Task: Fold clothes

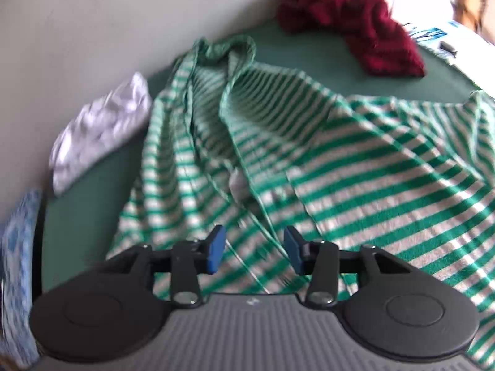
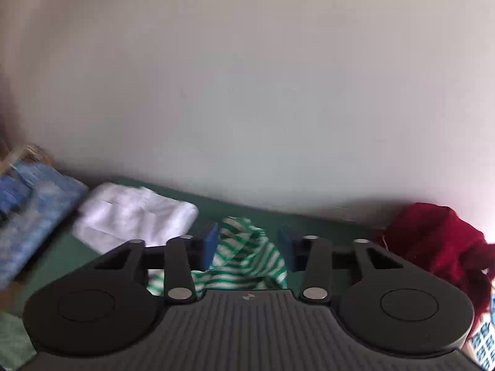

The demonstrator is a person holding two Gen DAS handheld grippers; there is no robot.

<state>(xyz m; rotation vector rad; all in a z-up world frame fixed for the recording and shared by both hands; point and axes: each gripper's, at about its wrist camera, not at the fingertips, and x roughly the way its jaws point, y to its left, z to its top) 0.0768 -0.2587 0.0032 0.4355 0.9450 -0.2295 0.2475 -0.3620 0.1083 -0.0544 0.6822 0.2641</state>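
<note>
A green-and-white striped garment (image 1: 309, 154) lies spread and rumpled over a green surface (image 1: 309, 61), one narrow part reaching toward the wall. My left gripper (image 1: 254, 249) hovers just above its near edge, open, blue pads apart with nothing between them. In the right wrist view a bunched end of the striped garment (image 2: 244, 256) shows between and beyond the blue pads of my right gripper (image 2: 247, 247), which is open; whether the cloth touches the pads I cannot tell. A crumpled white garment (image 1: 102, 130) (image 2: 136, 213) lies left by the wall. A dark red garment (image 1: 349, 21) (image 2: 433, 241) sits heaped at the far right.
A pale wall (image 2: 247, 77) borders the green surface at the back. Blue patterned fabric (image 1: 18, 262) (image 2: 34, 204) lies at the left edge. White and blue items (image 1: 439, 37) sit past the red heap at the right.
</note>
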